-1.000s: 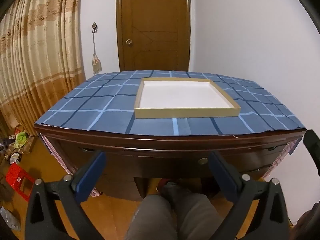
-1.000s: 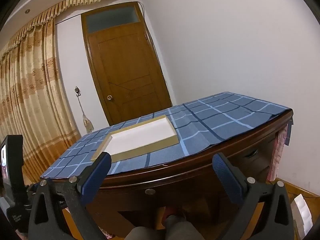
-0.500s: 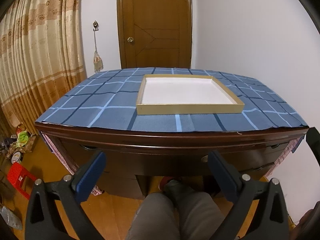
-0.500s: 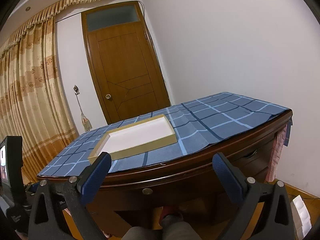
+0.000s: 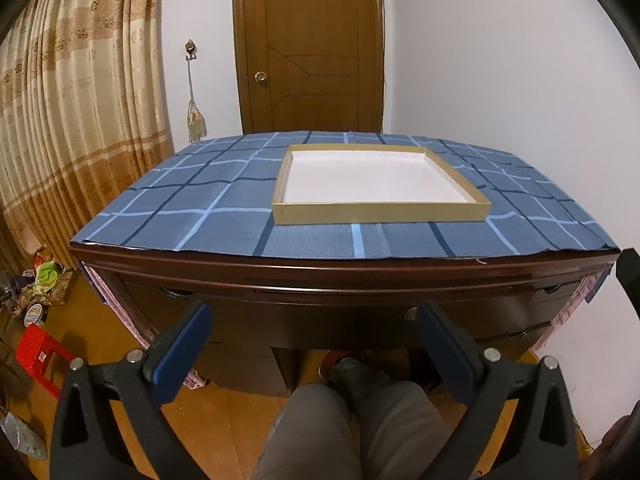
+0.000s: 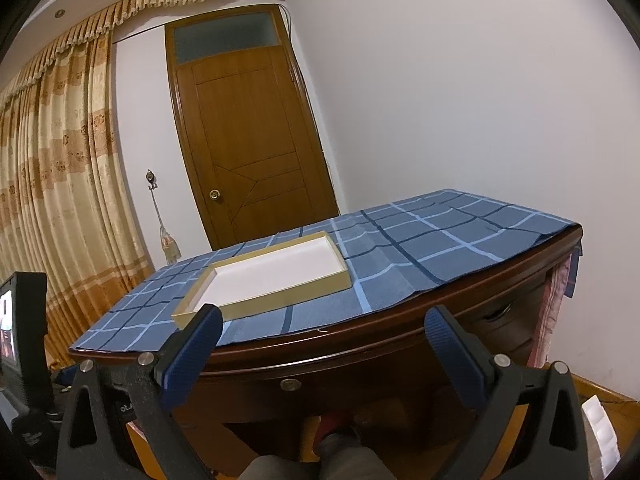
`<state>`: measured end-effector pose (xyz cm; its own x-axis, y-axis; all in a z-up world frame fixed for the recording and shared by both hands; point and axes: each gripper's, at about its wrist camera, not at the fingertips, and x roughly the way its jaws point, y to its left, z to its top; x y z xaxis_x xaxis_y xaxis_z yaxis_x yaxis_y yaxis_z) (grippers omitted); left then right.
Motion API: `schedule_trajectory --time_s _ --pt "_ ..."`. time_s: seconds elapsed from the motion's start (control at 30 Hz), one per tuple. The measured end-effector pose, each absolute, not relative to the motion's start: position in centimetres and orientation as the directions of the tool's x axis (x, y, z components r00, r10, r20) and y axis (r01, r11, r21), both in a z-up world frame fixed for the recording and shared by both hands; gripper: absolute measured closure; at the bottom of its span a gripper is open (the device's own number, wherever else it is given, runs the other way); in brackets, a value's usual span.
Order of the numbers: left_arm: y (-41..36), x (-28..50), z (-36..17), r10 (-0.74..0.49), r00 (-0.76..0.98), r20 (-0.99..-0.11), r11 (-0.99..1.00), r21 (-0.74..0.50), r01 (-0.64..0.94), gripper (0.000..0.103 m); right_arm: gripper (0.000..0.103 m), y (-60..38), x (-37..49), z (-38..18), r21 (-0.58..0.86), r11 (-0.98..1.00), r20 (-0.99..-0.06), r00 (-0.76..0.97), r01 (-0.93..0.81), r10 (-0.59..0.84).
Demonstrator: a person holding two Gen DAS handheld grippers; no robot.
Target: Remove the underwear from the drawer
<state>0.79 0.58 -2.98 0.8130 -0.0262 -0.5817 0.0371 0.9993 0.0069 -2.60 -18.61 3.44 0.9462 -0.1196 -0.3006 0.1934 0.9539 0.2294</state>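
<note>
A dark wooden desk stands ahead under a blue checked cloth. Its centre drawer is closed, with a round metal knob. No underwear shows in either view. On the cloth lies a shallow tan tray with a bare white floor. My left gripper is open in front of the drawer, nothing between its blue pads. My right gripper is open too, held before the desk edge and apart from it.
Side drawers with handles sit on the right of the desk. A person's knee and shoe are under the desk. A red stool and clutter lie on the floor at left. Curtains, a door and a white wall surround the desk.
Both grippers have risen slightly, so the desk and tray sit lower in the views. Their jaws stay open and nothing was touched.
</note>
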Motion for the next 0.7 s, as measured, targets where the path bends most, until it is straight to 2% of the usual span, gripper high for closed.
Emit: schedule_trajectory --time_s 0.7 --pt "0.71 0.77 -3.12 -0.026 0.809 -0.588 0.999 0.007 0.037 0.0 0.001 -18.8 -2.38 3.01 0.241 0.95 -0.315 0.942 0.199 -0.117"
